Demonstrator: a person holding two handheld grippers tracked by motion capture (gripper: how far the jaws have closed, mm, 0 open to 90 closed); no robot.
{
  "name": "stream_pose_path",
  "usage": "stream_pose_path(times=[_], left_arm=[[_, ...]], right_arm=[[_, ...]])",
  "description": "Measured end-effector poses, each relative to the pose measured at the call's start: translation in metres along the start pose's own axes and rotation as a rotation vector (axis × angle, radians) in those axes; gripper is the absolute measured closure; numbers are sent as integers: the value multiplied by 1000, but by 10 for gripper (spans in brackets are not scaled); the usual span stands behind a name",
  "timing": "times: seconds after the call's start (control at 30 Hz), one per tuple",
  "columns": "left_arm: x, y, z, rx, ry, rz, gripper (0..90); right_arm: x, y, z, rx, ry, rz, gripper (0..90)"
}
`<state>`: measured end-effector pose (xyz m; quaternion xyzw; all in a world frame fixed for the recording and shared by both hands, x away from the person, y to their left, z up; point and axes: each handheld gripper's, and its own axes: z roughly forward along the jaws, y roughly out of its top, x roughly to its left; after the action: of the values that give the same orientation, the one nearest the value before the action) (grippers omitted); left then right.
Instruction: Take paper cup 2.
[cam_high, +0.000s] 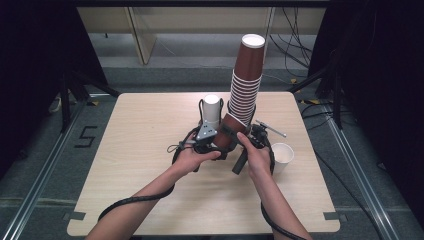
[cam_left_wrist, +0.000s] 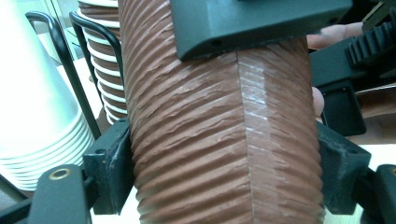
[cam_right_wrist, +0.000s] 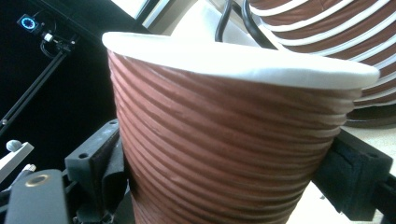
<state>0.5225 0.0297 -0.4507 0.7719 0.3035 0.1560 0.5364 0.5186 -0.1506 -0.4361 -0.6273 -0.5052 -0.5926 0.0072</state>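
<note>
As both hands meet at the middle of the wooden table (cam_high: 140, 200), a person works a single brown ribbed cup (cam_high: 226, 135) free from the foot of a tall leaning stack of brown cups (cam_high: 246, 95). To the left, a shorter stack of white cups (cam_high: 211, 111) stands in a black wire holder (cam_high: 201, 107), touching nothing. The left gripper (cam_high: 209, 142) has its jaws pressed against the cup's sides; the right gripper (cam_high: 250, 142), its jaws pinching the same cup lower down near its white rim, crowds in just beside it. The step in hand looks like separating one cup from the stack. The next move likely calls for a steady pull along the cup's own axis, since the stack tilts and could topple. At far right a lone white cup (cam_high: 281, 155) sits near the table edge, just beside the right forearm; the near half of the table offers open room.
</note>
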Motion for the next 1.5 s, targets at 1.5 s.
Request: stream_pose_path(times=[1.5], left_arm=[[21, -5, -47, 30, -17, 32, 50]], right_arm=[[8, 10, -23, -101, -153, -383, 185]])
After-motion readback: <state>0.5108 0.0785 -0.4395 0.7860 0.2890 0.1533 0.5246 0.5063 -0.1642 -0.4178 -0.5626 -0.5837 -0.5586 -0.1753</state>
